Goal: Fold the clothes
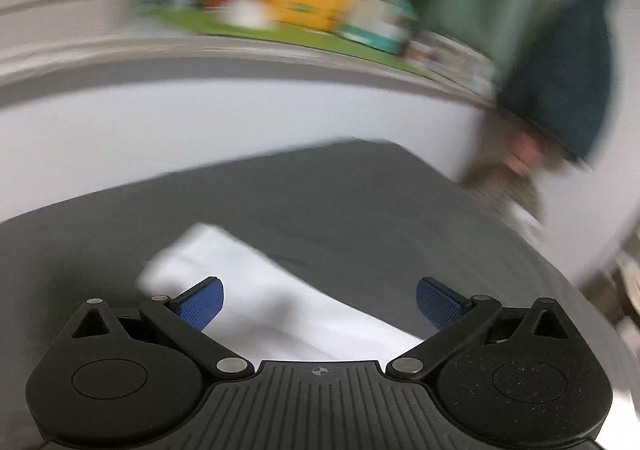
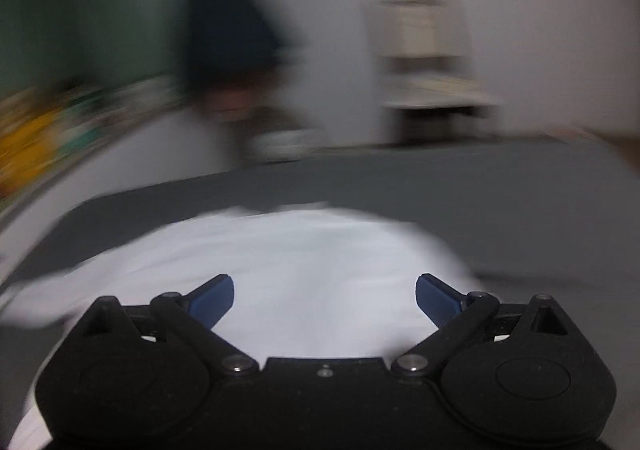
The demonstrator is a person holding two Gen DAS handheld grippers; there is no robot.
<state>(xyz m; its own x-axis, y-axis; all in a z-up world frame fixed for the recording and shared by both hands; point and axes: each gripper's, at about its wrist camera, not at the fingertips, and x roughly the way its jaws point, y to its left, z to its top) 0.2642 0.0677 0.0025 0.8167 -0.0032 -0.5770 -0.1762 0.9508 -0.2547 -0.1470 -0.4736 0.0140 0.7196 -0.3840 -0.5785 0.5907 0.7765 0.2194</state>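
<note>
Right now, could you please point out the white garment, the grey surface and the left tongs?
white garment (image 2: 320,250), right wrist view, its middle.
grey surface (image 1: 340,190), left wrist view, bare part.
left tongs (image 1: 320,302), left wrist view, midway between fingertips.

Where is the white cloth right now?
The white cloth lies on the grey cover, spread just ahead of the open right gripper; the left wrist view shows it under the open left gripper.

Matt white cloth garment (image 2: 304,262), matt grey fabric surface (image 1: 360,202), textured blue pads (image 1: 202,304), ribbed black plastic gripper body (image 1: 320,402)
</note>
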